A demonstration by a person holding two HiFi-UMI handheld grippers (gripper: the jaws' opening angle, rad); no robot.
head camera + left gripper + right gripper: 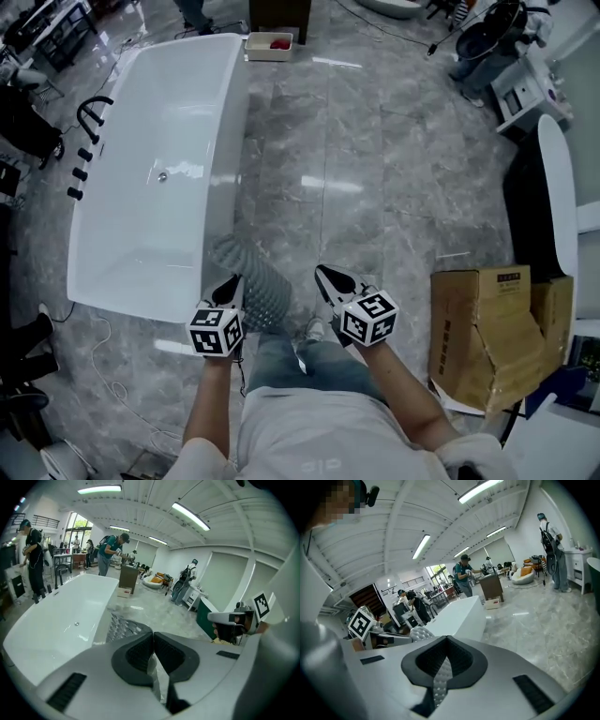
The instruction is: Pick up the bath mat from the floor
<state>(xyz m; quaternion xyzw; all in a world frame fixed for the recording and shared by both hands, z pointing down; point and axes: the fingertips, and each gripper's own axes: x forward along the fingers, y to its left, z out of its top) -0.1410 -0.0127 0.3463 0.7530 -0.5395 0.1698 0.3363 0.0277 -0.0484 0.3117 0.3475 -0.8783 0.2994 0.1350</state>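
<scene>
Mat (pixel 255 284): grey, with a knobbed surface. It is held up in front of the person's knees, between the two grippers and just beside the long side of the tub (pixel 159 178). In the head view its upper corner overlaps the tub's wall. Whether its lower edge touches the floor (pixel 375 187) cannot be told.

Left gripper (pixel 232 284): jaws drawn together on the mat. In the left gripper view the pads (pixel 138 656) meet at their tips, with a thin strip of mat pinched between them lower down. The rest of the mat spreads beyond the jaws, towards the tub. The marker cube (pixel 216 330) sits at the rear of this gripper, above the person's left forearm.

Right gripper (pixel 330 276): jaws narrow, clamped on the mat. The right gripper view shows a knobbed strip of mat running up between the dark ribbed pads to the point where they close. This gripper is level with the left one and near it, with its own cube facing the head camera.

Surroundings: the floor is grey veined marble with bright reflections of the ceiling lamps. A white tray (pixel 270 45) holding something red lies on the floor at the tub's far end. A torn cardboard box (pixel 487 333) stands well to the person's right. Several people stand at benches in the background of both gripper views.
</scene>
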